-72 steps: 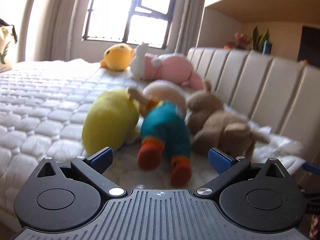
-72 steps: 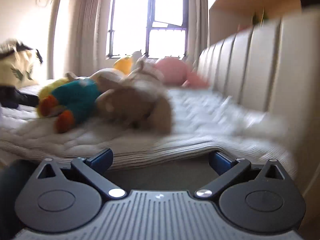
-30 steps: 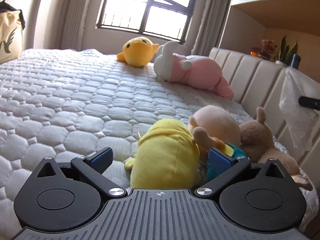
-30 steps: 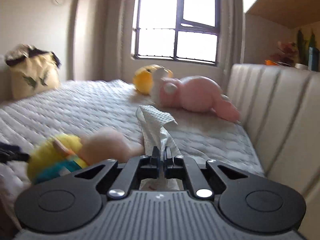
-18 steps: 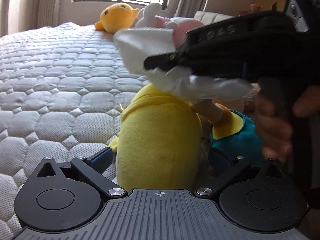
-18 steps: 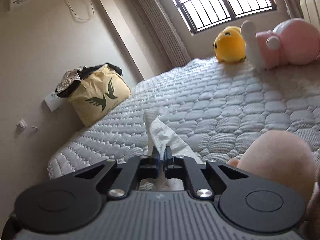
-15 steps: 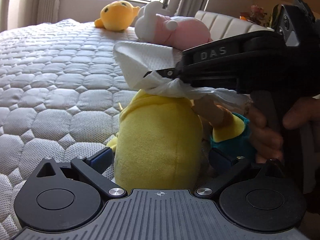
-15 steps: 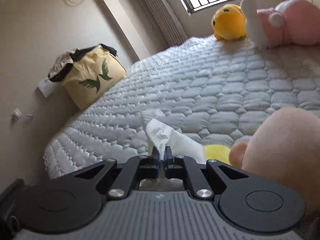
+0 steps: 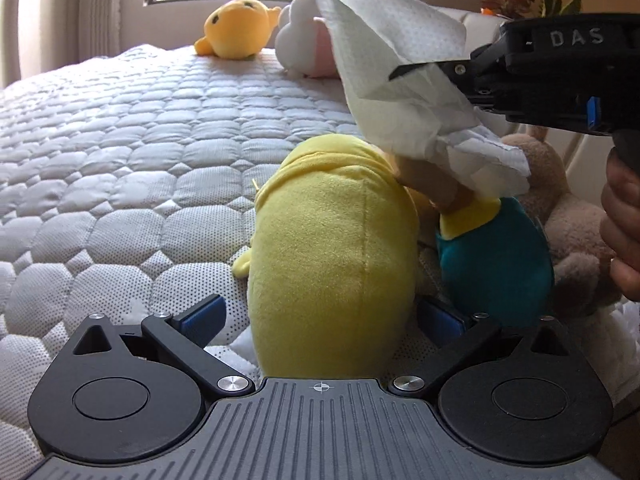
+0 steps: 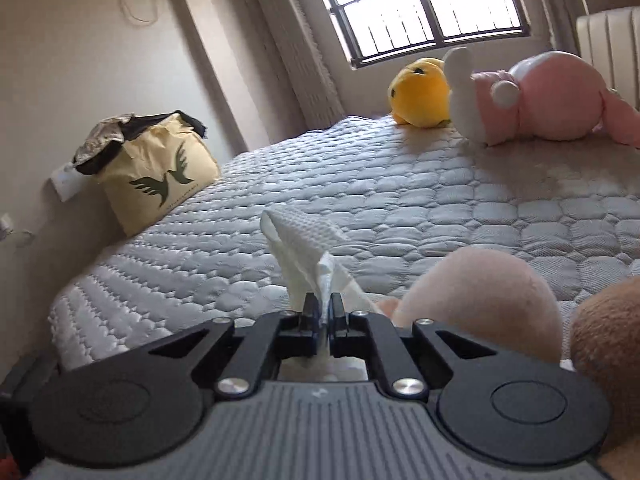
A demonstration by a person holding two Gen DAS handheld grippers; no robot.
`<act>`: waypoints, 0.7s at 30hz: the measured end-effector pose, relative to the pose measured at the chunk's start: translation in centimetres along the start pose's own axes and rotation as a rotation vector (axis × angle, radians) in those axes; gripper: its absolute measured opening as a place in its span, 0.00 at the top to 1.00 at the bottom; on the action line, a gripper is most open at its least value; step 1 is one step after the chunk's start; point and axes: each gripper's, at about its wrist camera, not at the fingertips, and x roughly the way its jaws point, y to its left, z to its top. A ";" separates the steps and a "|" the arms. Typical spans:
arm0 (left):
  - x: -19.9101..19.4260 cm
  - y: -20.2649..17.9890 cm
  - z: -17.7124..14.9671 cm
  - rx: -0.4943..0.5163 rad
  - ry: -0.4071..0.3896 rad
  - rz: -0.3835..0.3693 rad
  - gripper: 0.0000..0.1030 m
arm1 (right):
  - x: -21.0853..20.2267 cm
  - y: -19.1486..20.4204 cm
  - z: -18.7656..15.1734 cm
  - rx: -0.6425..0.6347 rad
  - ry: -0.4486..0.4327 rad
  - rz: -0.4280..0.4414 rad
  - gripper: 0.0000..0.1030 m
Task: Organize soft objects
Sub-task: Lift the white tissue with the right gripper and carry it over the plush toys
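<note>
A yellow plush (image 9: 332,248) lies on the quilted bed (image 9: 120,168) between the blue pads of my open left gripper (image 9: 322,316). Beside it on the right lie a doll in a teal outfit (image 9: 496,268) and a brown plush (image 9: 568,236). My right gripper (image 10: 321,312) is shut on a white paper towel (image 10: 304,248), held in the air above these toys; in the left wrist view the paper towel (image 9: 404,80) hangs from the right gripper (image 9: 432,68). The doll's peach head (image 10: 476,292) shows at the right.
An orange-yellow plush (image 9: 236,28) and a pink-and-white plush (image 10: 536,96) lie at the far end of the bed under the window. A yellow bag (image 10: 156,176) stands against the left wall. The padded headboard (image 10: 608,32) runs along the right. A hand (image 9: 620,220) grips the right tool.
The right gripper picked up the paper towel and swung it left over the toys, lifting it slightly just now. My left gripper moved in around the yellow plush.
</note>
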 end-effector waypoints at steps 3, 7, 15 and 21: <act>-0.6 -0.3 0.1 0.008 -0.002 0.010 0.00 | -0.2 1.9 -0.5 0.016 0.022 0.106 0.92; -1.3 -0.7 0.2 0.018 -0.006 0.022 0.00 | 0.7 2.7 -1.8 0.028 0.081 0.112 0.90; 0.0 -1.9 1.2 0.073 0.006 0.053 0.00 | 1.2 1.8 -4.5 0.080 0.171 0.126 0.90; 1.7 -3.1 2.3 0.124 0.015 0.080 0.00 | -1.0 -0.2 -4.3 0.176 0.130 0.176 0.90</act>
